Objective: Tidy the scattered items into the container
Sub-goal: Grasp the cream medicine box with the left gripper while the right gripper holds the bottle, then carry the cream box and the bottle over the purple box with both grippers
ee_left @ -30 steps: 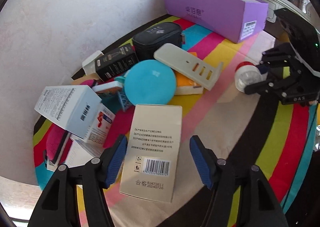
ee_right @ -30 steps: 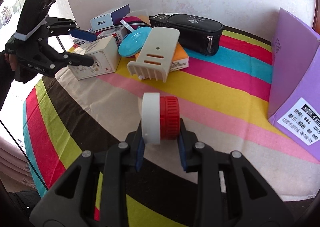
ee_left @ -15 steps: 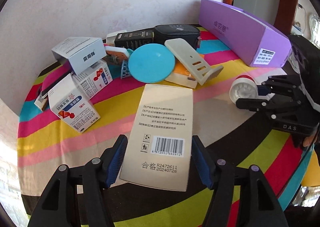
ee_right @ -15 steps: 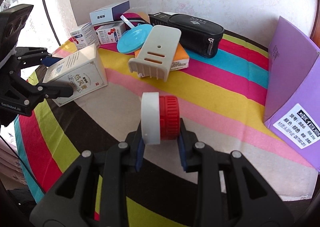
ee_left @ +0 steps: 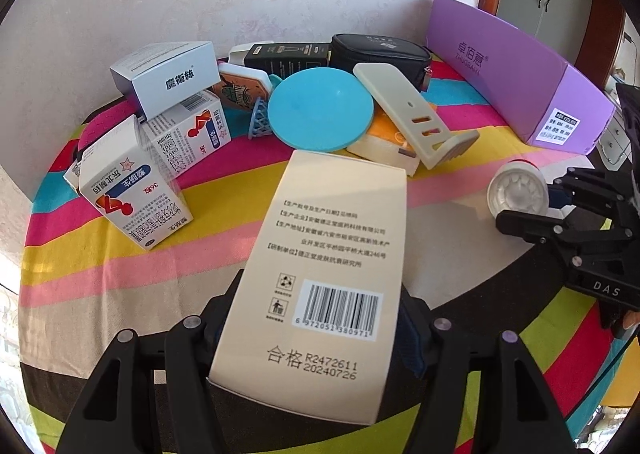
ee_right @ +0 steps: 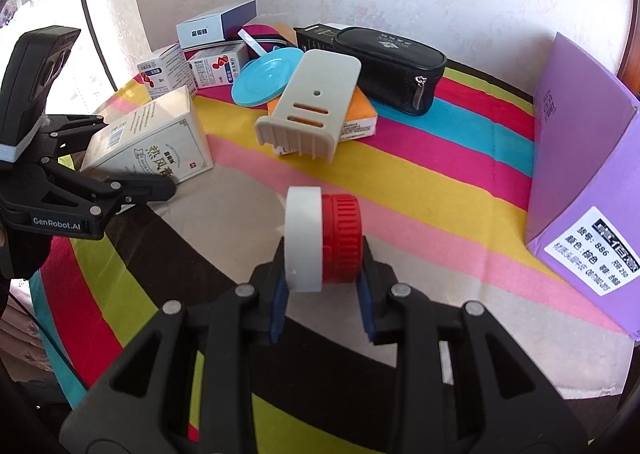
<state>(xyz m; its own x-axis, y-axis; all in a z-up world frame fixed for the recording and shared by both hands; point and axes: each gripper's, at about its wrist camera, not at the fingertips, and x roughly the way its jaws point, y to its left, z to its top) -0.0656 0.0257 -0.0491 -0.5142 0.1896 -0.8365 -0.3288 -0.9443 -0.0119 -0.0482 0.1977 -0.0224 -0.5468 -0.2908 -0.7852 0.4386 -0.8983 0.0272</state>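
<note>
- The left gripper (ee_left: 316, 318) clamps the cream box (ee_left: 320, 274) by its two long sides, near the barcode end; the rest of the box sticks out ahead of the fingers over the striped cloth (ee_left: 120, 266).
- The right gripper (ee_right: 322, 294) has a red-and-white cap (ee_right: 320, 242) between its pads; its jaws have just been opening slightly, and the cap sits between them on the cloth.
- A second ago the cream box lay among the clutter; now it is lifted clear, nearer the camera, and the view has rolled level.
- The box's long axis runs along the fingers, toward the blue disc (ee_left: 320, 108).
- The purple container (ee_left: 516, 70) stands at the far right.
</note>
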